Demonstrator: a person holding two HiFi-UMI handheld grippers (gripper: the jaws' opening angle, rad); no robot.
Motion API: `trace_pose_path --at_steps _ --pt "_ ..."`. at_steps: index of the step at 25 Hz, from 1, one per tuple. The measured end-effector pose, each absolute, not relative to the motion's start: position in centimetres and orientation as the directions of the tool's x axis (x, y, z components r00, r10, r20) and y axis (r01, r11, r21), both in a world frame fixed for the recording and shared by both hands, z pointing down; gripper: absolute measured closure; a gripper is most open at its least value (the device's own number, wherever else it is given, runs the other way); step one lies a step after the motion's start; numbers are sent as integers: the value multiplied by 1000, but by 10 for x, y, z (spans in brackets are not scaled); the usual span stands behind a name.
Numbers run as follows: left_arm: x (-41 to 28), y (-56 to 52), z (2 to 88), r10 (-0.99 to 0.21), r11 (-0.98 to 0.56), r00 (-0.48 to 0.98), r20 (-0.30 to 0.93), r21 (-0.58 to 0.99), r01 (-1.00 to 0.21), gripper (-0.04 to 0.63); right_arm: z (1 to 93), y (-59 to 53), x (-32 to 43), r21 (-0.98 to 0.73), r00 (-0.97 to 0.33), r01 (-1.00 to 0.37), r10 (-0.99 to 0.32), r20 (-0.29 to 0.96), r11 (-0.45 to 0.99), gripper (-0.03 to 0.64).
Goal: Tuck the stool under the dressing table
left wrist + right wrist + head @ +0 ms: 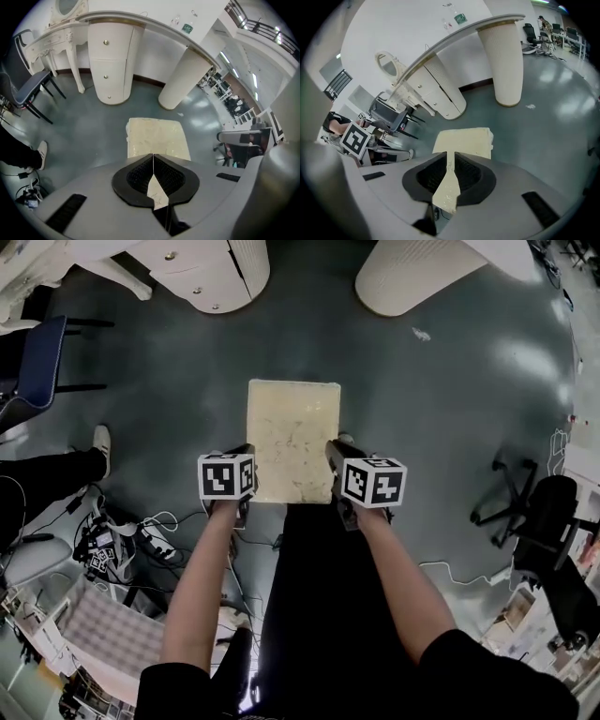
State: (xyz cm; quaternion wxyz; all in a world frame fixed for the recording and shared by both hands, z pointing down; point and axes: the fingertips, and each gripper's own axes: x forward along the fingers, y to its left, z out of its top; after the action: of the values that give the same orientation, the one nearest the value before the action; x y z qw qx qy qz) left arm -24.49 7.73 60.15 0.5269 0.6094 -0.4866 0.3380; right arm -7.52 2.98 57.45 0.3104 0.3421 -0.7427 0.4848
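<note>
The stool (292, 439) has a cream rectangular cushion and stands on the dark floor just in front of me. The white dressing table lies beyond it, with a drawer pedestal (202, 273) and a round ribbed leg (412, 273) and a gap between them. My left gripper (247, 465) is at the near left edge of the cushion, my right gripper (335, 465) at the near right edge. Both point steeply down. In the left gripper view the jaws (153, 157) meet over the cushion (157, 136). In the right gripper view the jaws (451, 154) are together too, cushion (466, 140) beyond. Contact with the stool is hidden.
A blue chair (37, 362) stands at the far left beside an ornate white table (51, 42). A black office chair (539, 512) is at the right. Cables and power strips (122, 540) lie at the near left, by a person's leg and shoe (98, 442).
</note>
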Motion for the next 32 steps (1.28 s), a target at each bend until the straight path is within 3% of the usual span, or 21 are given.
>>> trace_pose_path --at_steps 1,2,3,7,13,22,29,32 --pt "-246 77 610 -225 35 306 925 322 -946 567 586 32 -73 -514 -574 -810 -196 795 284 587" --pt "-245 78 620 -206 40 319 925 334 -942 488 599 36 -70 -523 -574 -810 -179 799 264 475" --pt "-243 80 630 -183 42 332 925 345 -938 443 612 41 -65 -533 -574 -812 -160 803 239 425" --pt "-241 89 672 -114 59 370 922 378 -924 340 670 59 -48 -542 -557 -828 -99 824 143 377" --pt "-224 100 727 -44 97 441 897 443 -891 207 728 57 -40 -536 -544 -836 -55 837 116 330" --pt "-223 107 759 -10 94 509 861 508 -856 92 758 62 -45 -617 -619 -784 -15 785 69 285" --pt "-210 103 756 -100 178 637 764 644 -744 52 756 65 -52 -754 -754 -656 -23 656 -32 275" --pt "-211 105 759 -89 177 638 765 642 -746 52 757 68 -57 -762 -762 -648 -5 648 -3 275"
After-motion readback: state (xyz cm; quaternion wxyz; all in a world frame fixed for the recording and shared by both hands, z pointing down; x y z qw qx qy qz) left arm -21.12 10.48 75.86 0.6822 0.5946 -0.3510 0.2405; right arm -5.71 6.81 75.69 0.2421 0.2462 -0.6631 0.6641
